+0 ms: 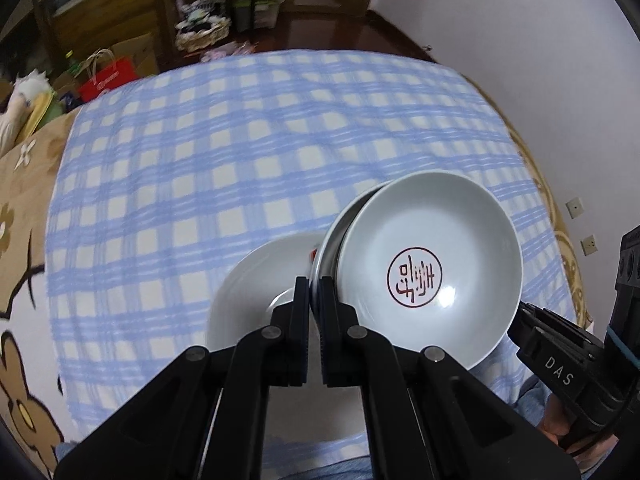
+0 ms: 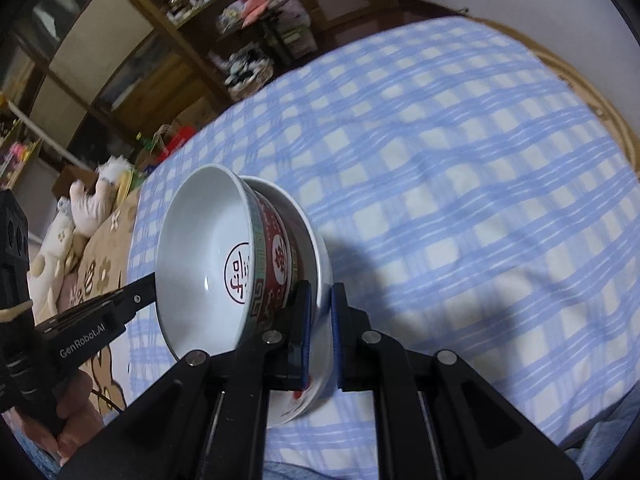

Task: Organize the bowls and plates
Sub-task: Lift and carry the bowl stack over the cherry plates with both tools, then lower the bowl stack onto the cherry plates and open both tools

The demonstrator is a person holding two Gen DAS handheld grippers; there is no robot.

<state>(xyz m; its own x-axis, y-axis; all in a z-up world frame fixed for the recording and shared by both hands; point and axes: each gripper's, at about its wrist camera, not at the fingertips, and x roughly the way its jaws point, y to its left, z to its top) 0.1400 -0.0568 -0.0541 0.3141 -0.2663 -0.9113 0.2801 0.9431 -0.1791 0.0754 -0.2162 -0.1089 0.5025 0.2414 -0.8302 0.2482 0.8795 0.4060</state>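
A white bowl with a red seal mark inside and a red patterned outside sits inside a white plate. My left gripper is shut on the bowl's rim; its body shows at the left of the right wrist view. My right gripper is shut on the plate's rim; its body shows at the right of the left wrist view. Both dishes are held tilted above the blue checked cloth. In the left wrist view the plate shows to the left of the bowl.
The blue checked cloth covers a bed next to a brown flowered blanket. A white wall runs along the right. Wooden shelves, a basket and a red bag stand beyond the far edge.
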